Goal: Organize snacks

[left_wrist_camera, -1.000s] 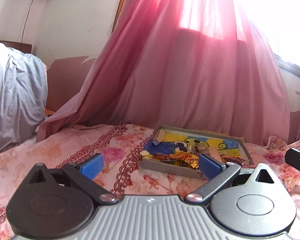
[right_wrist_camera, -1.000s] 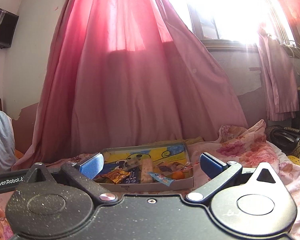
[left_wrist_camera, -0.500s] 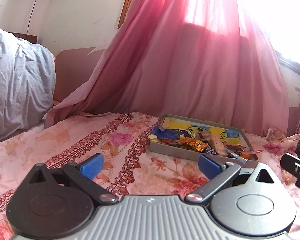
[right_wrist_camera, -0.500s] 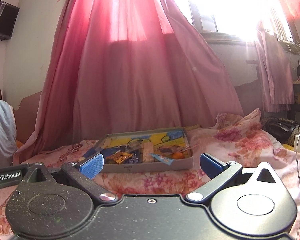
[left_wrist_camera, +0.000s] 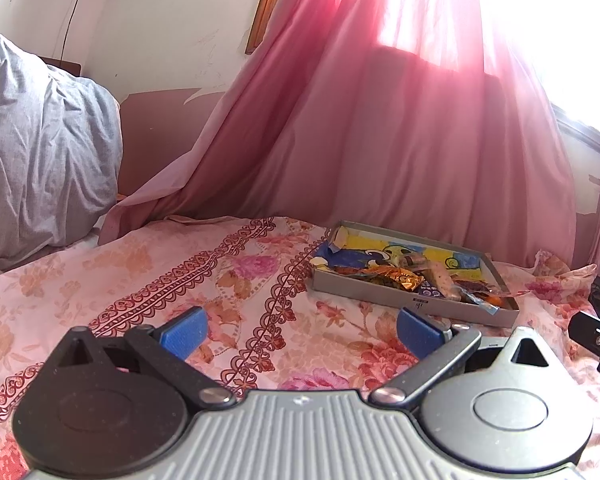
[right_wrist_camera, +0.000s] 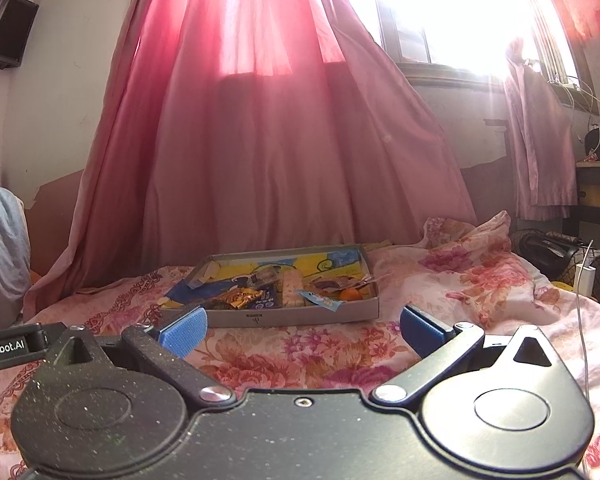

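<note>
You are holding your left gripper (left_wrist_camera: pixel 300 330) low over the flowery bed cover (left_wrist_camera: pixel 148 276), with its blue pads (left_wrist_camera: pixel 182 330) spread wide and nothing between them. Your right gripper (right_wrist_camera: pixel 302 330) is sitting the same way, wide apart and holding nothing.

In the right wrist view, white letters reading "enRobot.AI" are showing on a black bar (right_wrist_camera: pixel 8 346) at the left edge of the frame.

The flat grey box (right_wrist_camera: pixel 300 314) is lying on the bed just past your right gripper, in the middle of the frame. The snacks (right_wrist_camera: pixel 244 296) are piled along its near side. In the left wrist view the box (left_wrist_camera: pixel 384 294) is sitting to the right of center. A big pink curtain (left_wrist_camera: pixel 380 128) is hanging behind it. A grey blanket (left_wrist_camera: pixel 40 152) is bunching up at the left edge of the left wrist view.
</note>
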The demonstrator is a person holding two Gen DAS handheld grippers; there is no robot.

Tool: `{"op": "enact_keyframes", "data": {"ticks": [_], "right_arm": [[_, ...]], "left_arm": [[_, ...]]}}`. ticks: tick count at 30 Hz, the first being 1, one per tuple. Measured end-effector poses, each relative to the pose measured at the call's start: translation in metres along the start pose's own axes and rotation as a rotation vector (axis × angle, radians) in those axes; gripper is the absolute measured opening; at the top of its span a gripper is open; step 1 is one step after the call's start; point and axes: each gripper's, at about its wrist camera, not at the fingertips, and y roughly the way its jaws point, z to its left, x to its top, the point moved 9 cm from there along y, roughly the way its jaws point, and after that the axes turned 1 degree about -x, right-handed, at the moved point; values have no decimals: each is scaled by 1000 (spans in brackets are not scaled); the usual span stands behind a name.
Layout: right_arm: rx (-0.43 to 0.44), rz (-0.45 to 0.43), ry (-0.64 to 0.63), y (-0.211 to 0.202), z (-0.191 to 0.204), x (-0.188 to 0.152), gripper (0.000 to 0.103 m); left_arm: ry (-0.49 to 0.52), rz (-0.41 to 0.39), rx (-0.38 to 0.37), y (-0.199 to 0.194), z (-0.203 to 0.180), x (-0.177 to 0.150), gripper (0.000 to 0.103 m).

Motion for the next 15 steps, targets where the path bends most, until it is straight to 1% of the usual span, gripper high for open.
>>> {"op": "enact_keyframes", "data": {"ticks": [3, 6, 10, 15], "right_arm": [[-4, 8, -9, -4, 1, -5, 102], [-8, 16, -19, -6, 3, -10, 102], [-8, 25, -28, -3, 6, -17, 102], [1, 52, -32, 6, 9, -31, 102]], "left_arm": [[9, -2, -4, -1, 1, -1, 103], [6, 7, -12, 0, 5, -6, 103], [27, 26, -16, 4, 8, -16, 103], [58, 43, 0, 13, 12, -25, 103]]}}
